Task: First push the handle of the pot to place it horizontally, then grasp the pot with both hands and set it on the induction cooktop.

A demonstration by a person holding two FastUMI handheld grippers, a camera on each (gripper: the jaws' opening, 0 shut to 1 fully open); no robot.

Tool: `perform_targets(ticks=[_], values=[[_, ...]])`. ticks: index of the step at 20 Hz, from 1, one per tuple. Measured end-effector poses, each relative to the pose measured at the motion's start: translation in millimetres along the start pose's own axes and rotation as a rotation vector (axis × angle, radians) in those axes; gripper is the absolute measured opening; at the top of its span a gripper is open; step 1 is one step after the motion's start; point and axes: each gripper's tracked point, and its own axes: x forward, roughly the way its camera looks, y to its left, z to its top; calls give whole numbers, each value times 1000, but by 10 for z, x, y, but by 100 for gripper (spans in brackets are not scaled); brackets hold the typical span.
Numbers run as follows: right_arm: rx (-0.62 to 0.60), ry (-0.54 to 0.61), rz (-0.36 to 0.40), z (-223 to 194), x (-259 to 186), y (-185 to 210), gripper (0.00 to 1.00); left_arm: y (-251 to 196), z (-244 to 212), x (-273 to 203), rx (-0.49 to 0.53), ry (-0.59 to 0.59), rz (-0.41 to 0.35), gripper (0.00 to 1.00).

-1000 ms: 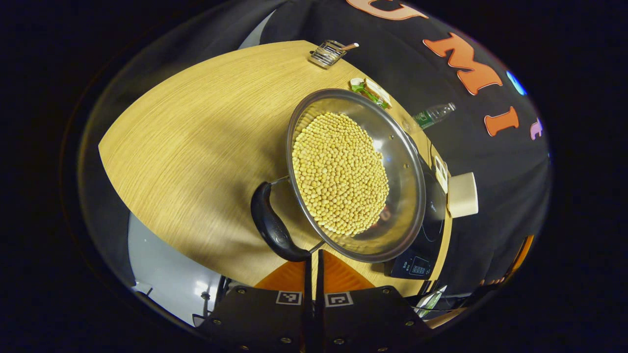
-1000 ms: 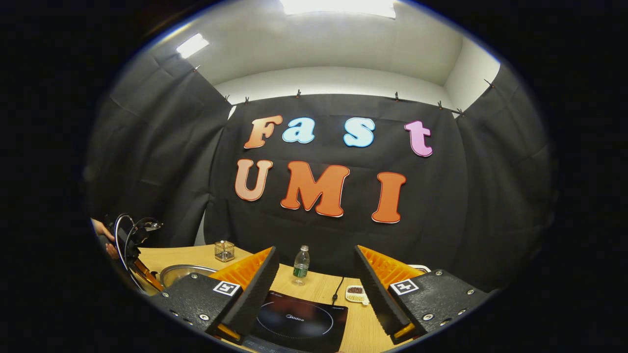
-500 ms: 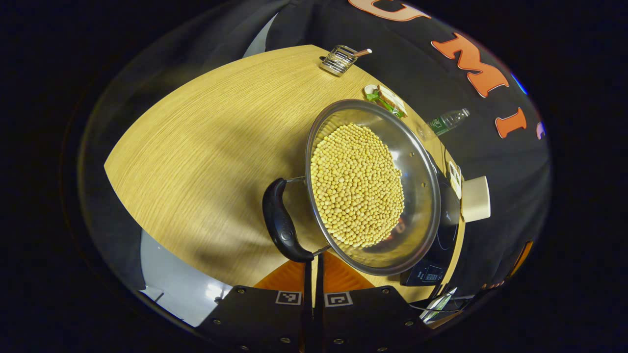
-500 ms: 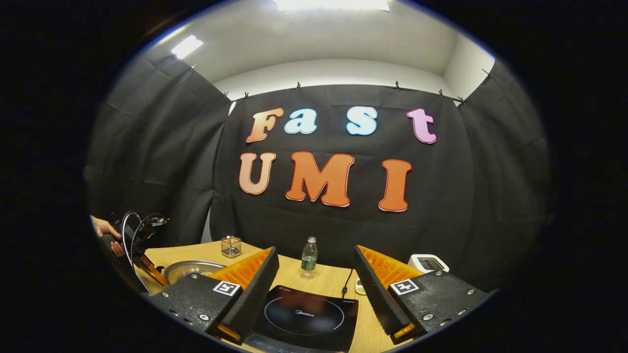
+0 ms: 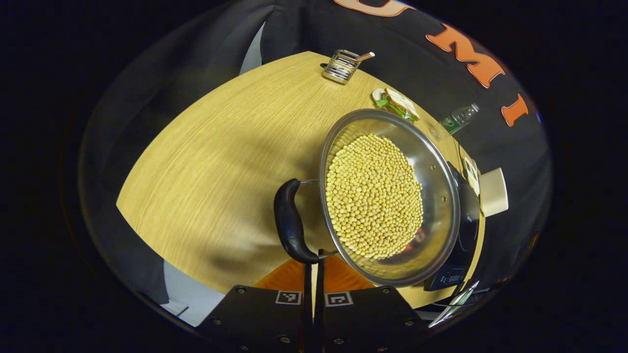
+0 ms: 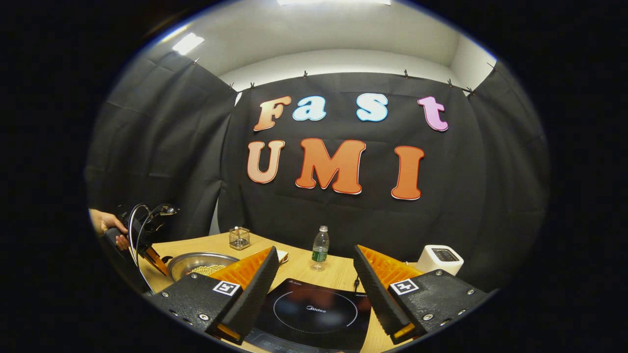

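Pressing the closed left gripper [image 5: 313, 262] against the near end of the pot handle [image 5: 290, 221], its fingers together with nothing between them.

The pot [image 5: 390, 196] of pale beans sits on the wooden table [image 5: 221, 162], beside the induction cooktop [image 6: 314, 314]. The right gripper [image 6: 314, 287] hovers above the cooktop, jaws wide apart and empty, pointing toward the far wall. At far left of the right gripper view, a hand [image 6: 105, 223] holds the left gripper tilted down toward the pot.
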Motion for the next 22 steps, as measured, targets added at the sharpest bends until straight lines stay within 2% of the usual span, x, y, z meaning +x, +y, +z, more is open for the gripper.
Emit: perform_targets(ticks=[5, 7, 14, 22], values=[[16, 44, 22, -156, 175, 120, 95, 129, 202, 39, 83, -30, 58, 1], [44, 56, 25, -192, 234, 104, 95, 192, 288, 46, 109, -45, 76, 4], [106, 83, -7, -255, 338, -40, 95, 342, 585, 98, 220, -109, 141, 4], [137, 126, 30, -400, 483, 159, 95, 384, 975, 177, 306, -224, 159, 4]])
